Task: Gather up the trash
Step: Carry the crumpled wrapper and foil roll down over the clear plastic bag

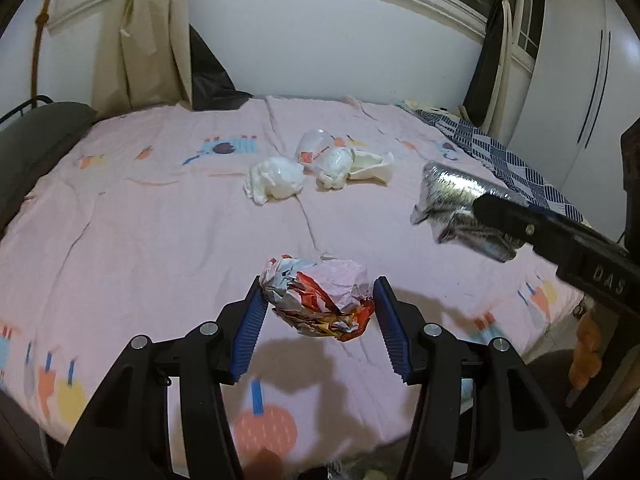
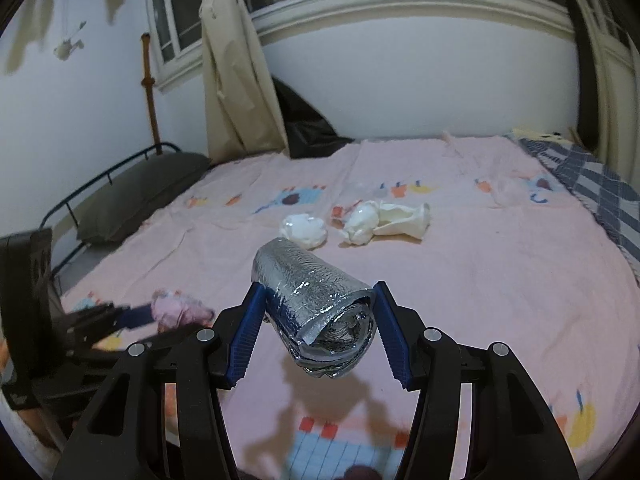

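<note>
My left gripper (image 1: 318,292) is shut on a crumpled paper wrapper (image 1: 316,300), pink, white and orange, held above the pink bedsheet (image 1: 160,240). My right gripper (image 2: 318,296) is shut on a rolled silver foil bag (image 2: 316,300), also lifted off the bed; the foil bag (image 1: 460,208) shows at the right of the left wrist view. The wrapper (image 2: 176,312) appears blurred at the left of the right wrist view. Farther back on the bed lie a crumpled white tissue (image 1: 276,180), a clear plastic cup (image 1: 314,148), a white wad (image 1: 334,168) and a cream paper piece (image 1: 372,166).
A dark pillow (image 2: 136,196) lies by the metal bed rail (image 2: 100,176) on the left. A blue patterned blanket (image 1: 500,160) covers the bed's right side. Curtains (image 2: 236,80) and a dark bag (image 2: 308,128) stand against the far wall under the windows. A white wardrobe (image 1: 580,80) stands right.
</note>
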### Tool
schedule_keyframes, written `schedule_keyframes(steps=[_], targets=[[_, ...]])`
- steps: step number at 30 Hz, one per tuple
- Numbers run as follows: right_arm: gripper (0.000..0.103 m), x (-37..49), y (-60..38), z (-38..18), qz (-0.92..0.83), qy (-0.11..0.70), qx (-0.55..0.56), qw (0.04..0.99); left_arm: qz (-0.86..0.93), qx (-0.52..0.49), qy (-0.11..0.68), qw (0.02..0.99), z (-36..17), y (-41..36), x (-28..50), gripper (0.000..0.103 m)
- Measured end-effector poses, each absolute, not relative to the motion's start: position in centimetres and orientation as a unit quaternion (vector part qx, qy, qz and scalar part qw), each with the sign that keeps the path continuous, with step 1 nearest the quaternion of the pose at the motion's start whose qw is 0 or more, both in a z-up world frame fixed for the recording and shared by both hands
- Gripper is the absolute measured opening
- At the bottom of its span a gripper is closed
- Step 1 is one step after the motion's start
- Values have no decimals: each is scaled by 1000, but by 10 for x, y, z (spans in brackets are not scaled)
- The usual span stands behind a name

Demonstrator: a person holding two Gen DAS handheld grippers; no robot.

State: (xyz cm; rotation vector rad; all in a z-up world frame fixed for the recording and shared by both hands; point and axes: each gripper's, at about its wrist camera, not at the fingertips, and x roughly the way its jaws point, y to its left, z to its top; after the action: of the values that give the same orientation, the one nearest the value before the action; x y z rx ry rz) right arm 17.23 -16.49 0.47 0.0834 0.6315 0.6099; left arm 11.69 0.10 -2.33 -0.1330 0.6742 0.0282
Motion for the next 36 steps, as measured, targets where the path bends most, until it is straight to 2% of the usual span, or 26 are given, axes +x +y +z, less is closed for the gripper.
schedule_keyframes(steps=[10,21,36], targets=[[52,116,-179,8,303,313,31,900,15,-51,335,941,-26,-21,58,55],[52,61,-180,1,329,321,-12,888,23,-42,375,926,-44,-31,21,55],[52,35,-165,-33,326,388,-73,859,24,-53,492,869,-113,-39,9,55]])
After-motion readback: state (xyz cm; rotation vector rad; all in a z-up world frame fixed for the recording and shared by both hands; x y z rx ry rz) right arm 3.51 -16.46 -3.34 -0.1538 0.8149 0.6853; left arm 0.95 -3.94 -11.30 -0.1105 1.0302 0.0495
